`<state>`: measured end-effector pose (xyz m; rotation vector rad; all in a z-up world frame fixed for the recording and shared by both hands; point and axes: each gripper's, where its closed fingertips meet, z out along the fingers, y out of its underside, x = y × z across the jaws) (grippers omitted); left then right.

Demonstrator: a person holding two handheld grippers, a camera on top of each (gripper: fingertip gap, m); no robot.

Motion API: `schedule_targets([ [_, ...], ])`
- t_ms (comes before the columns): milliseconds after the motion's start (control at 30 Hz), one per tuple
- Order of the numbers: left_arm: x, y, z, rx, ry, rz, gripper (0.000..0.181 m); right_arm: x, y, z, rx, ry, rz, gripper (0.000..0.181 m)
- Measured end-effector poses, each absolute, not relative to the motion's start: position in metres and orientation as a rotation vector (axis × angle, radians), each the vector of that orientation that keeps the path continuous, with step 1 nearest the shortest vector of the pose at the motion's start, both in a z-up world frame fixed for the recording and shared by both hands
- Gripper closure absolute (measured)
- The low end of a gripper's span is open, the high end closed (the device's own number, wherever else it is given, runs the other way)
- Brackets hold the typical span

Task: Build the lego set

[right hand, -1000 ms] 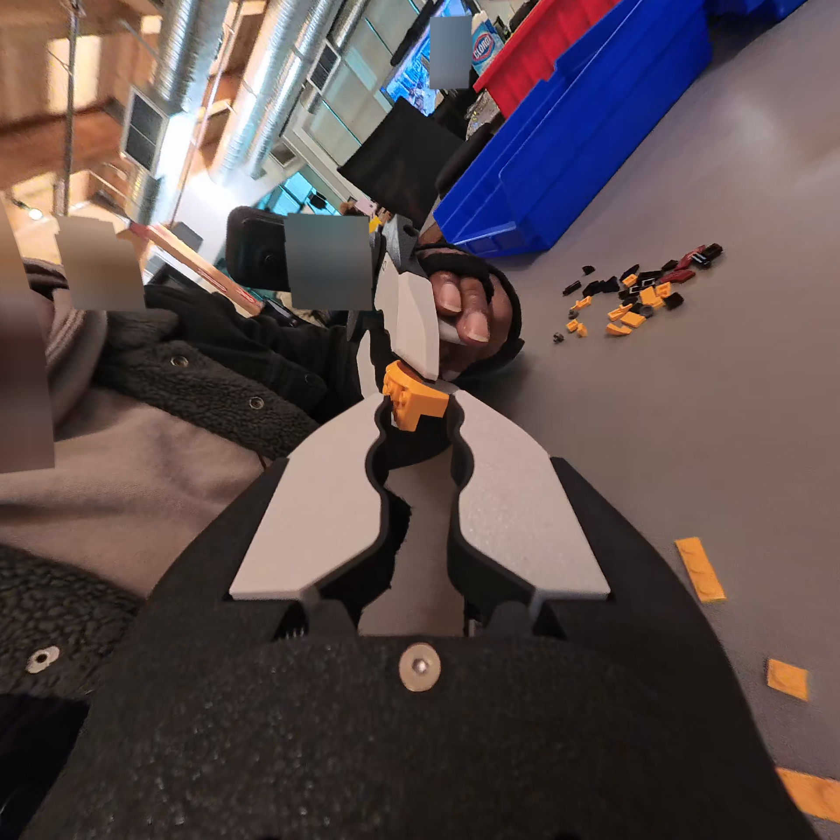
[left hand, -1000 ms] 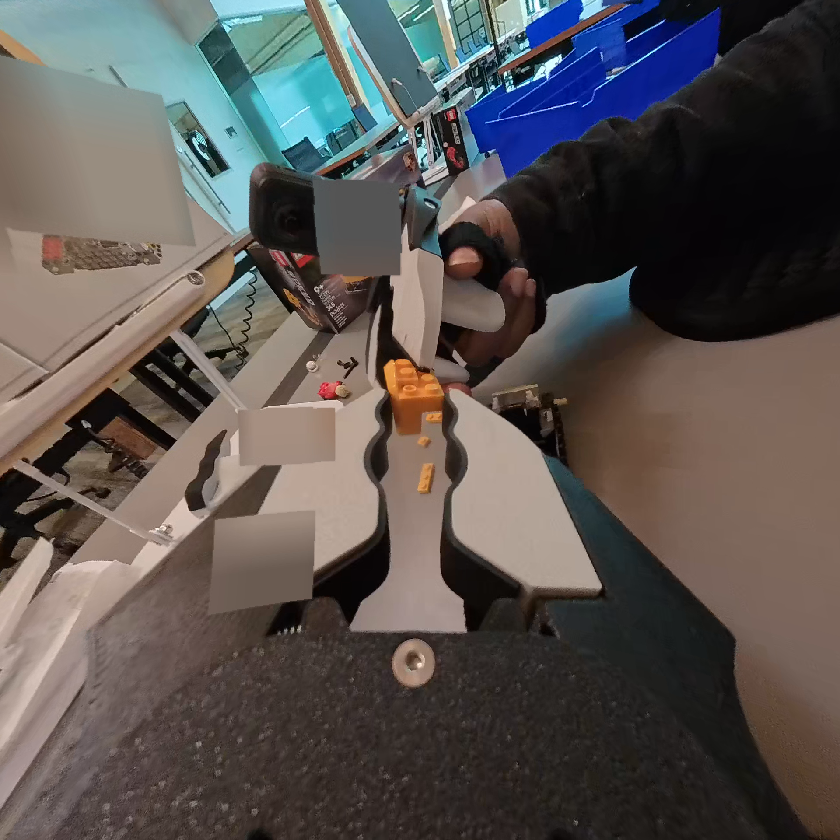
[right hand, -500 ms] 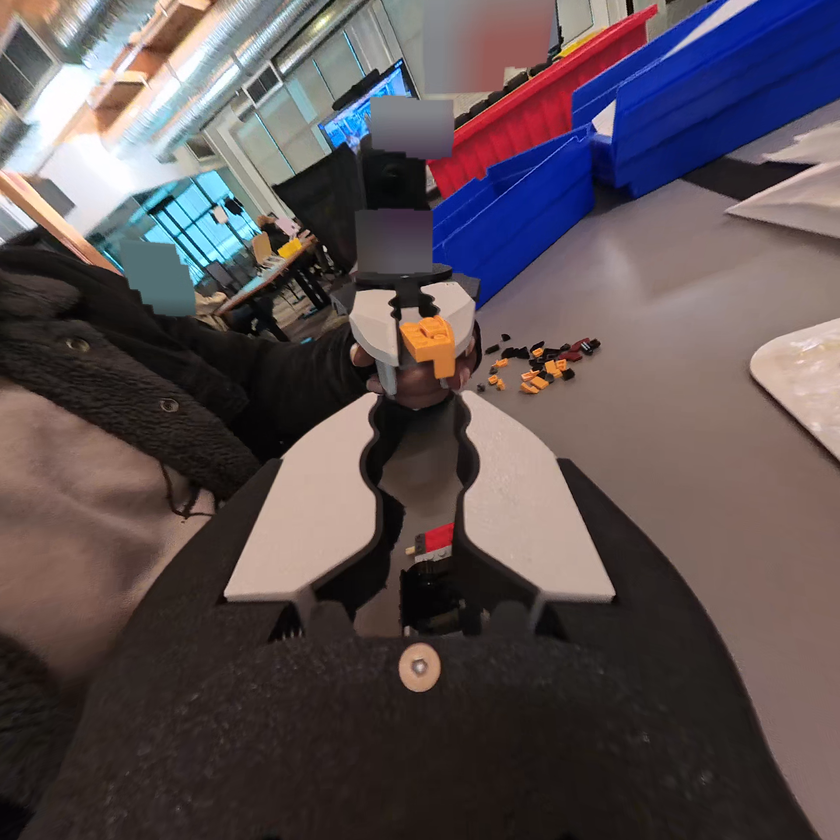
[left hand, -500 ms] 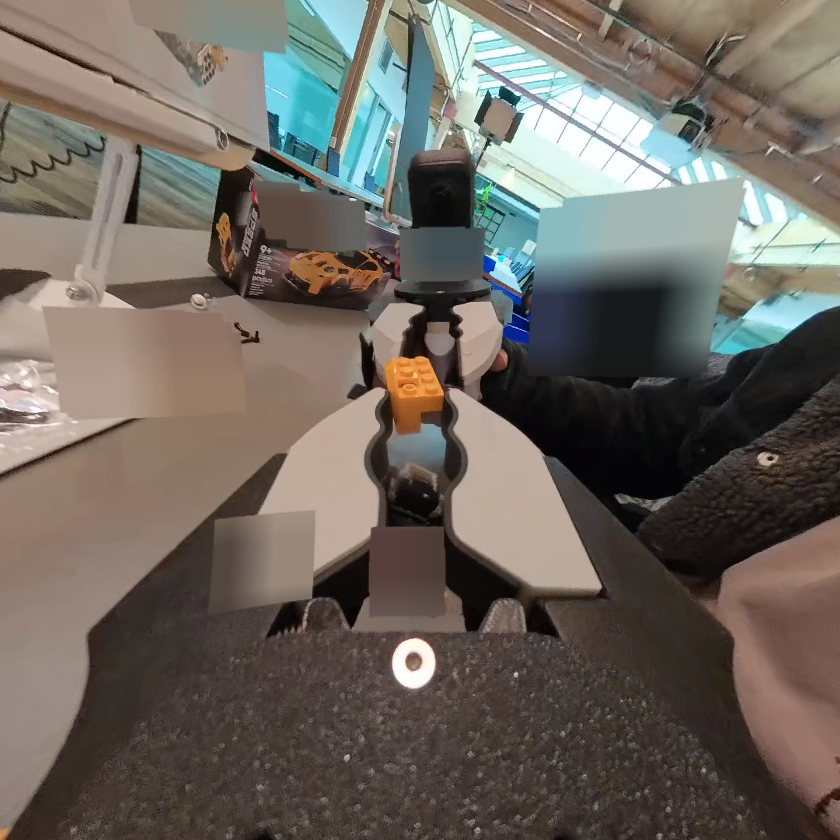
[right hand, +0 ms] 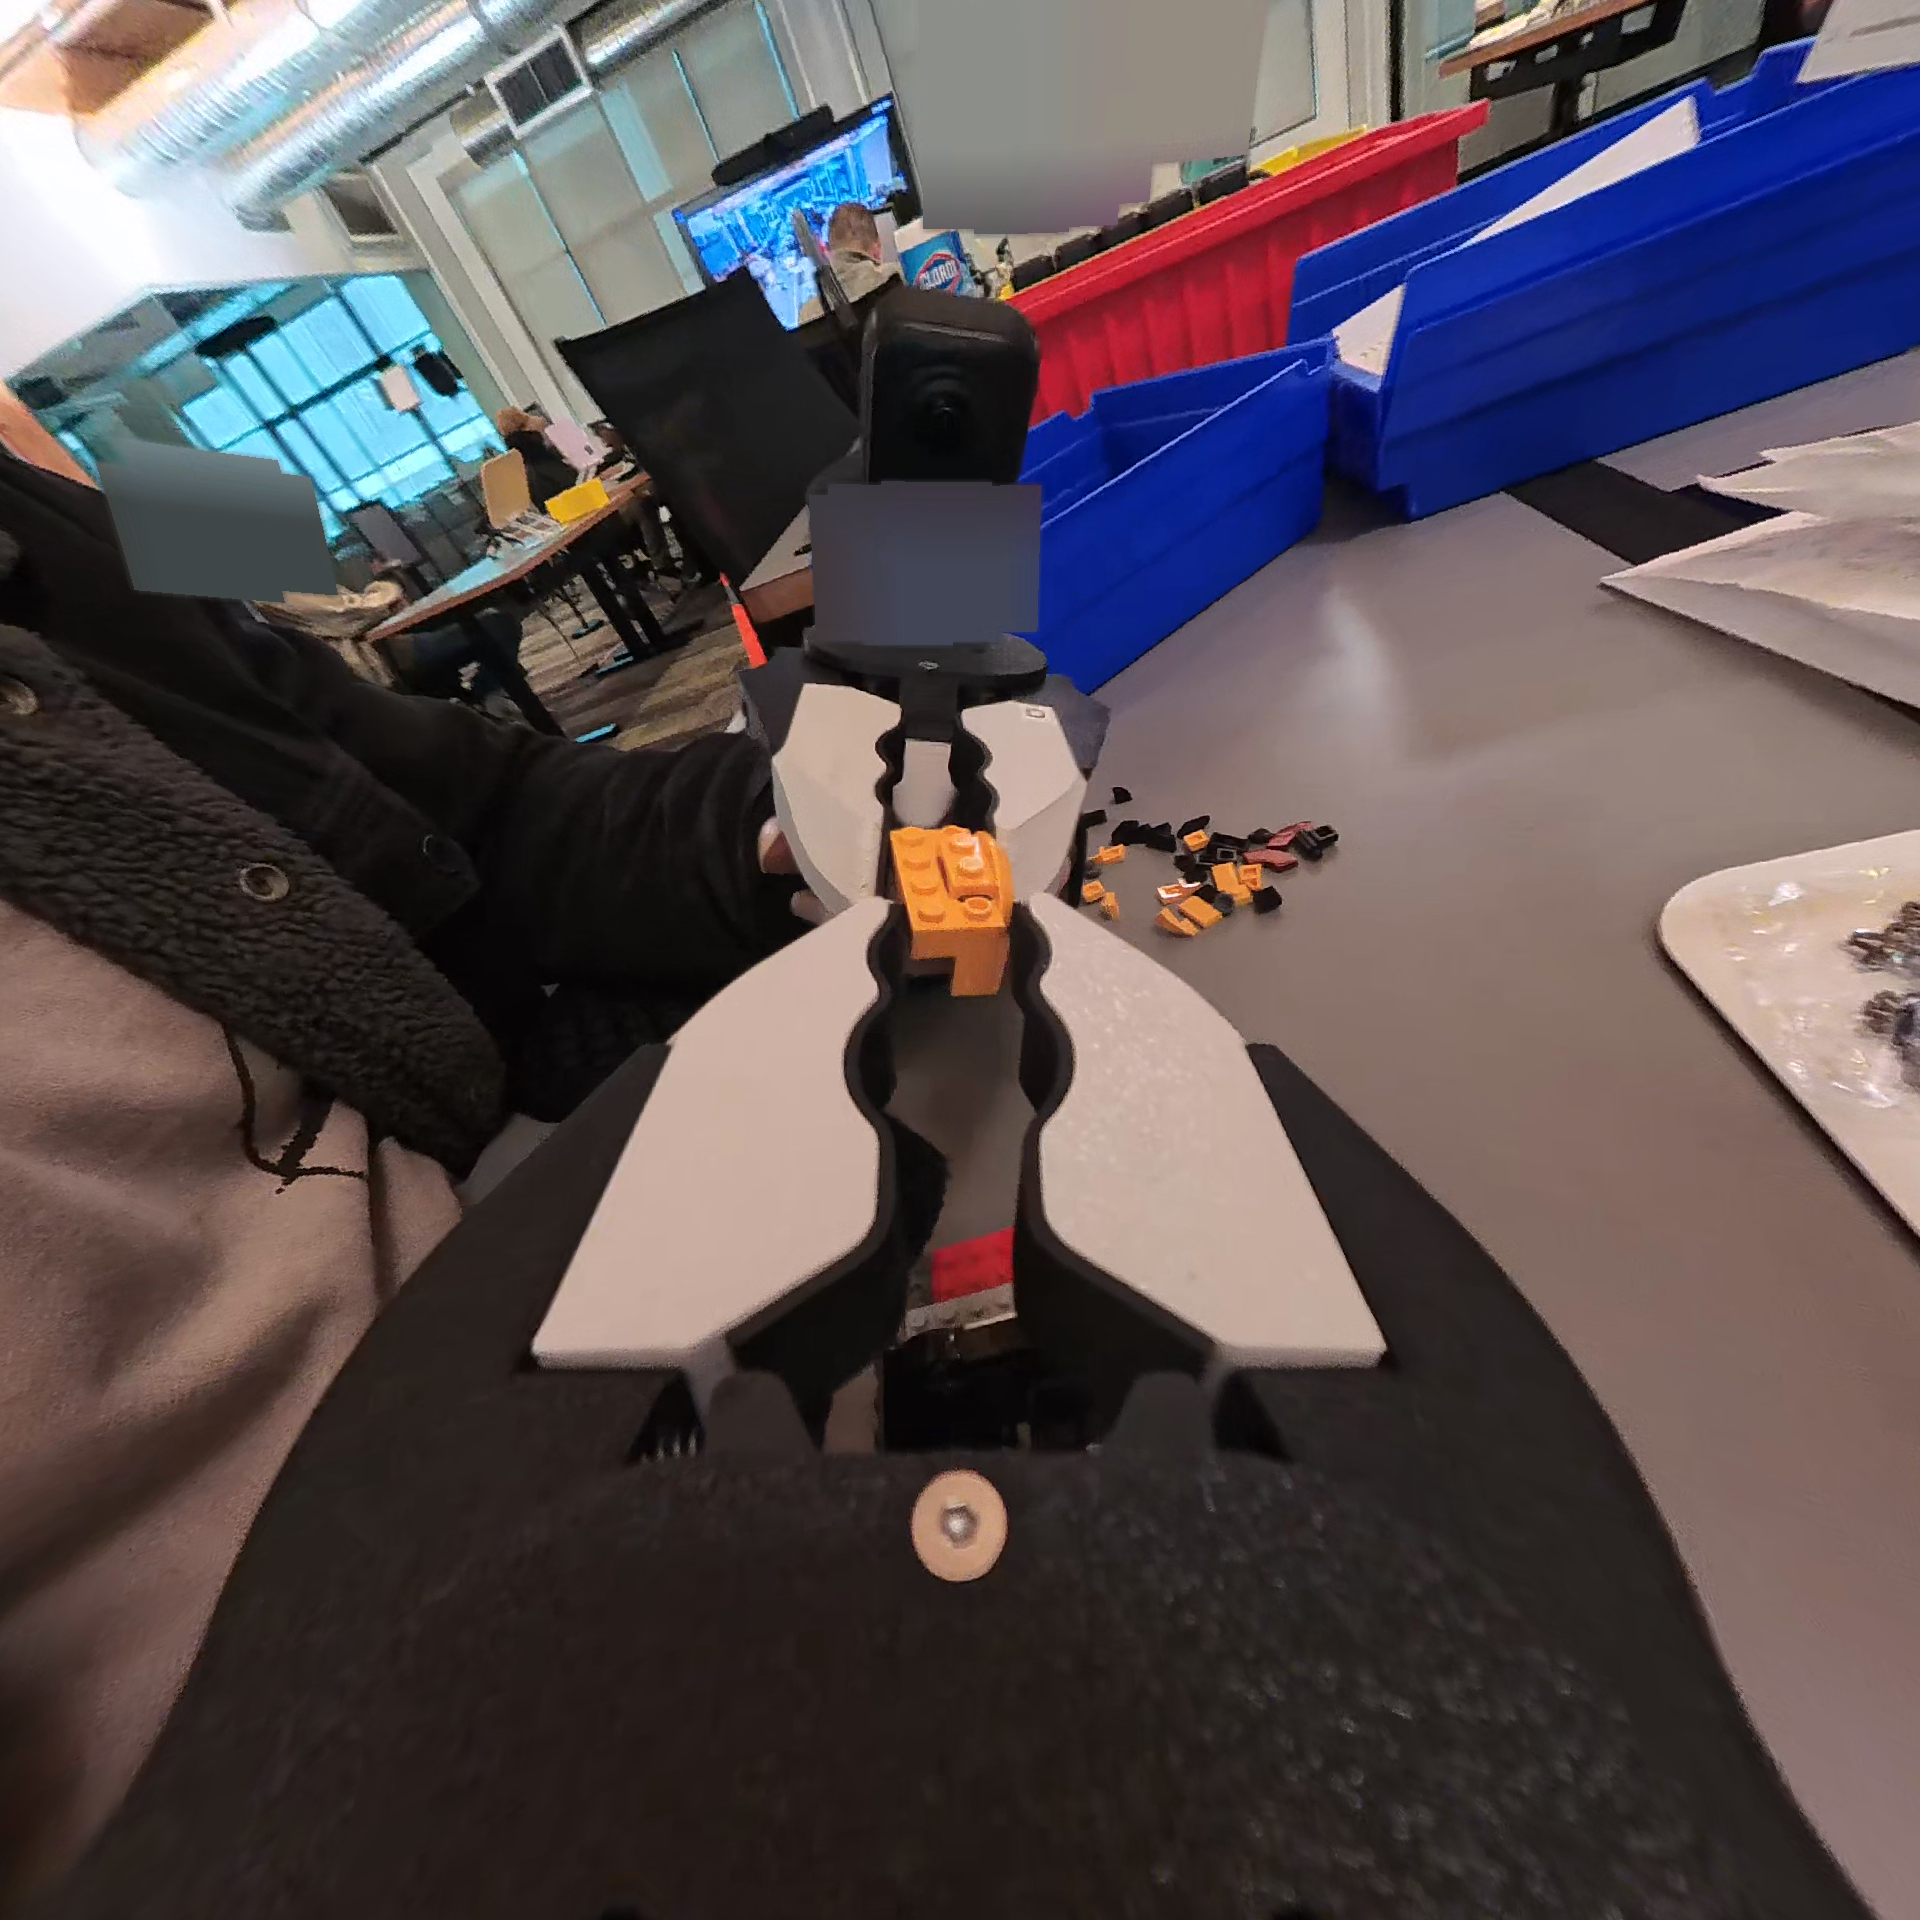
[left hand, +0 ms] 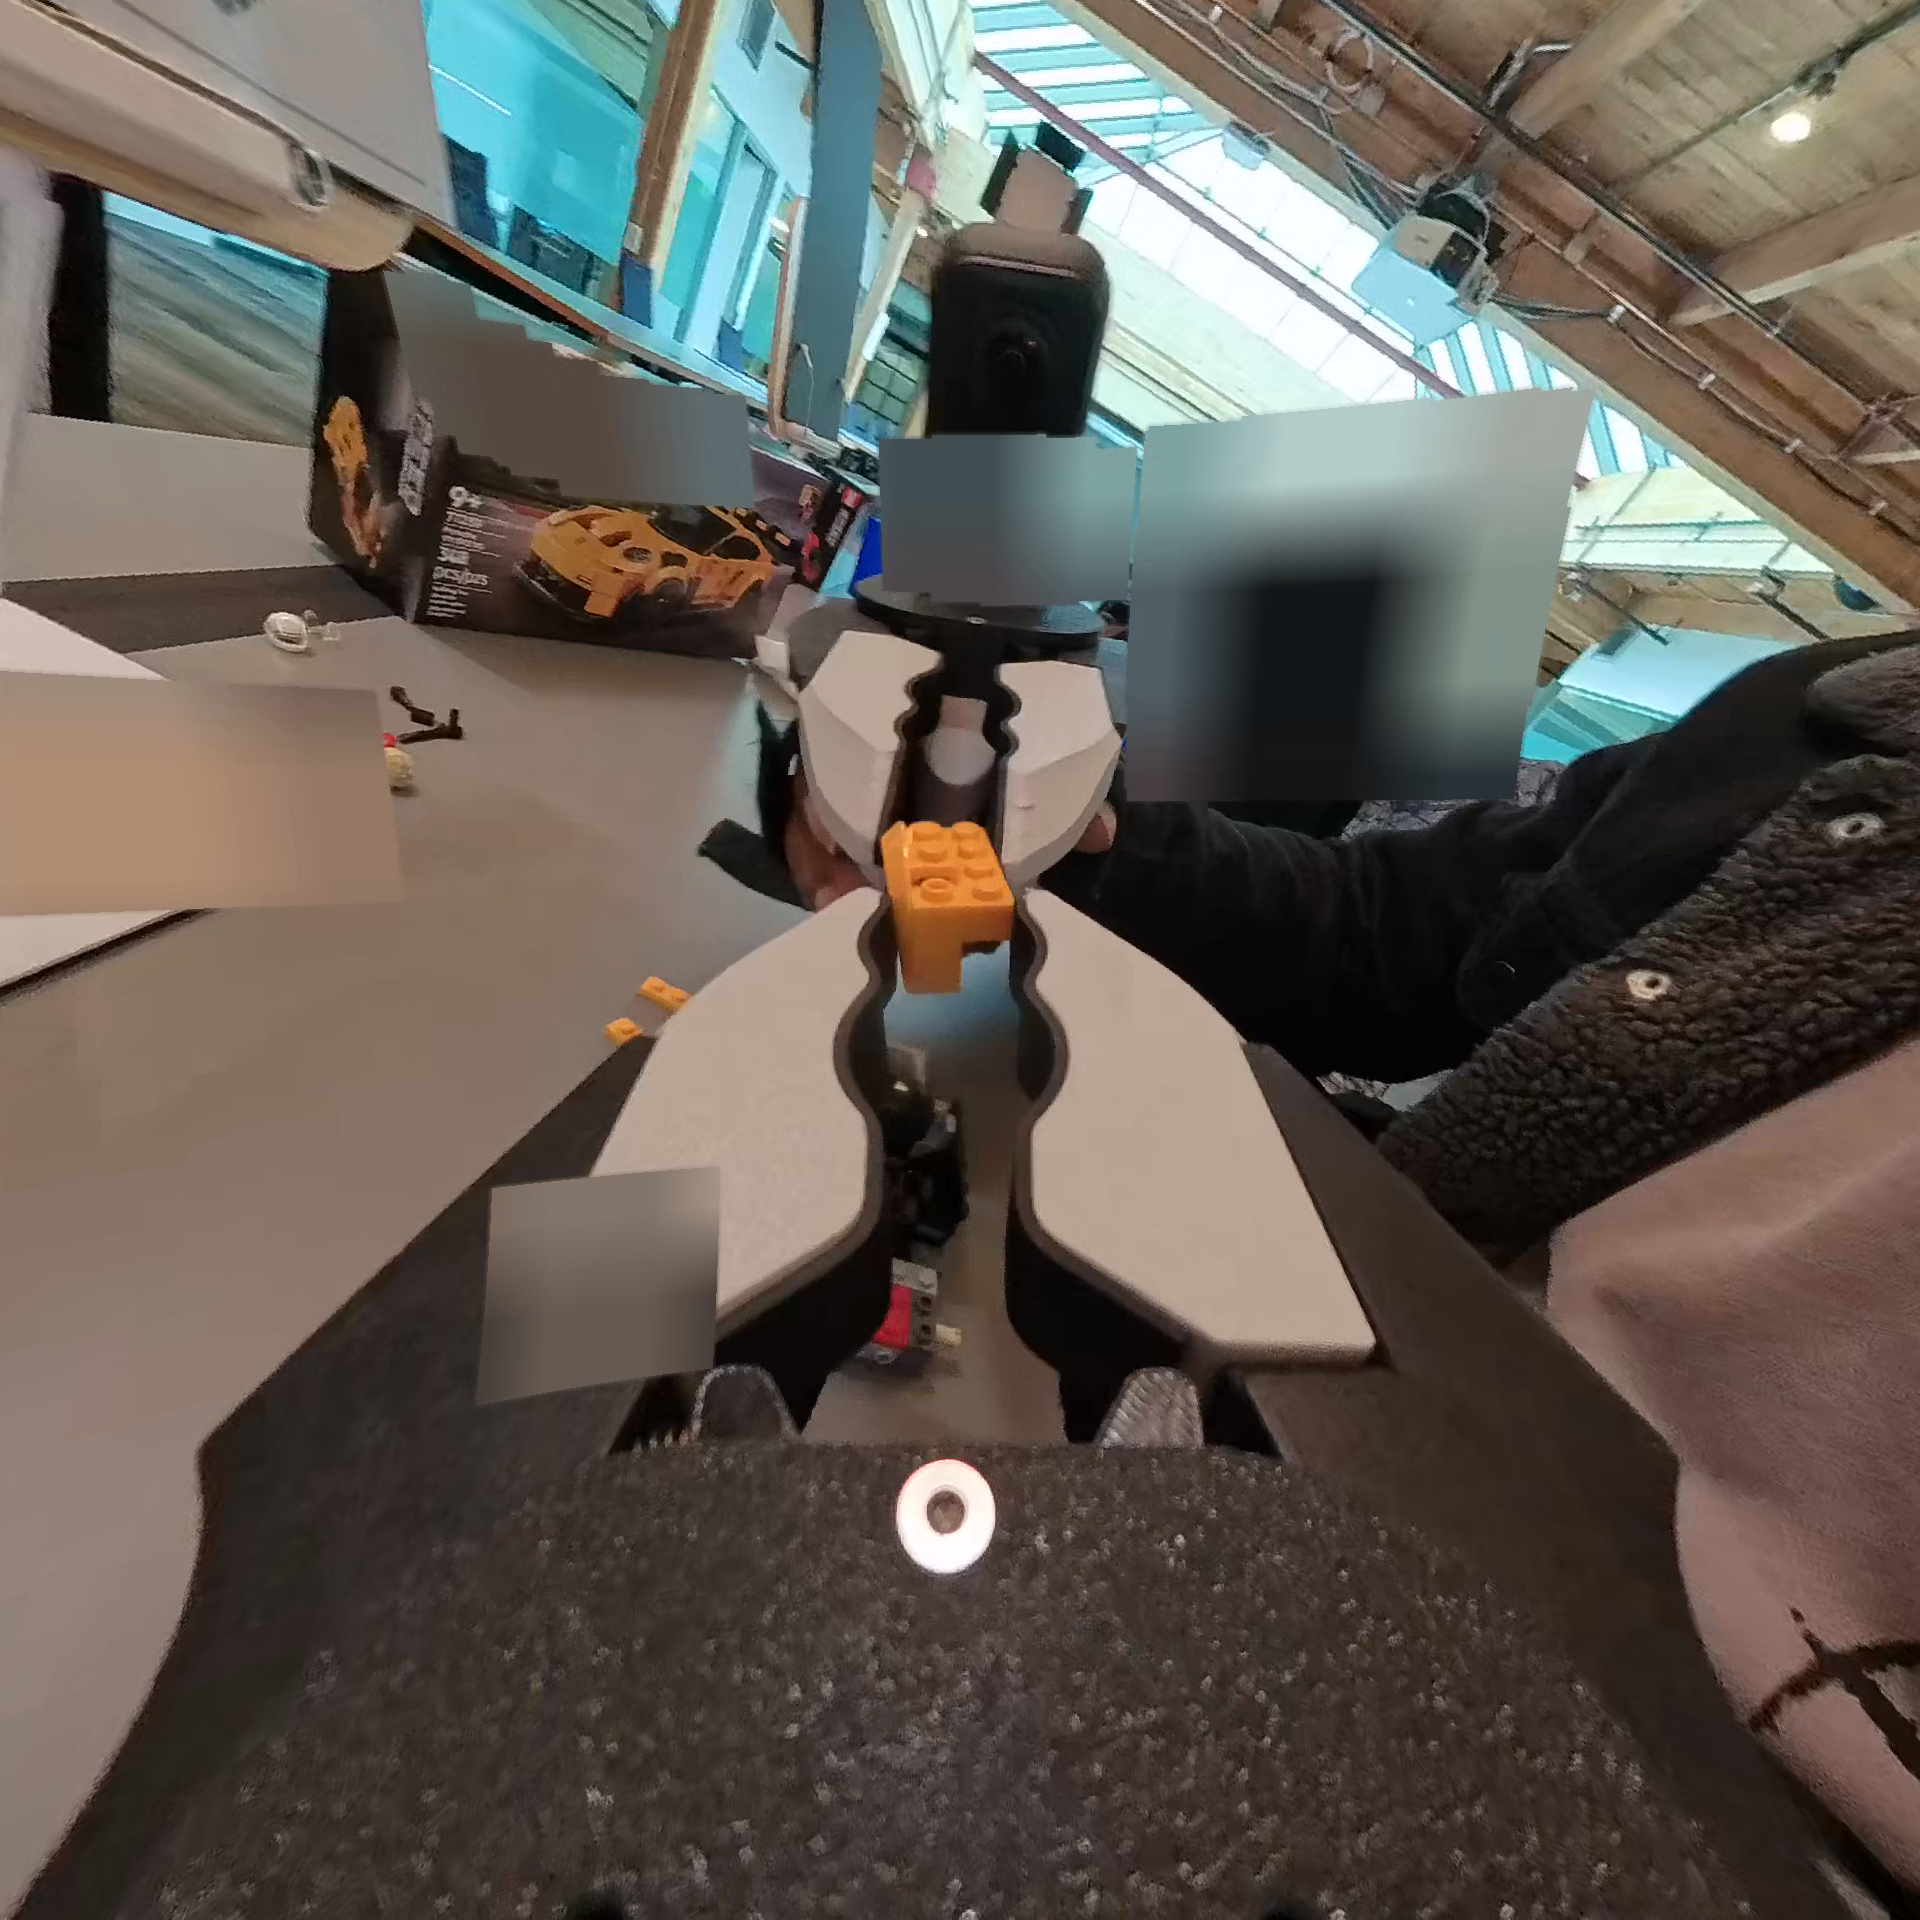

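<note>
A small orange brick assembly is held in the air between the two grippers, which meet tip to tip. My left gripper is shut on its near end. In the left wrist view the right gripper's white fingers face me from behind the brick. In the right wrist view the same orange assembly sits between the tips of my right gripper, which is shut on it. A black car chassis with a red part lies on the grey table below, also seen in the right wrist view.
Loose orange and black pieces lie past the grippers, and two small orange plates to the left. The set's box stands at the back. Blue bins, papers and a white tray are on the right. The person's jacket is close by. The tips of both grippers are at nearly the same place.
Both grippers swung from pointing down at the table to level. Half a second ago the right gripper stood back from the brick in the left gripper; now its tips grip it again.
</note>
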<state>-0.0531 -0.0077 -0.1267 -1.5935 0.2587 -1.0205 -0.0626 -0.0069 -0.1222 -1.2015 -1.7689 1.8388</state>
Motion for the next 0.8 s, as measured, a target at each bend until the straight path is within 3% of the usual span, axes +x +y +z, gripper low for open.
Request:
schedule_targets([
  [200,-0.081,0.007,-0.137,-1.663,0.112,-0.823,0.161,-0.074,0.023,-0.115,-1.219,-1.519,1.521,0.162],
  [533,-0.068,0.006,-0.117,-1.473,-0.250,-1.356,0.157,-0.072,0.008,-0.114,-0.873,-1.448,0.801,0.162],
  [667,-0.070,0.006,-0.116,-1.445,-0.293,-1.407,0.173,-0.074,0.004,-0.118,-0.845,-1.454,0.713,0.162],
  [800,-0.066,-0.003,-0.116,-1.500,-0.161,-1.489,0.173,-0.067,-0.007,-0.119,-0.781,-1.650,0.904,0.160],
])
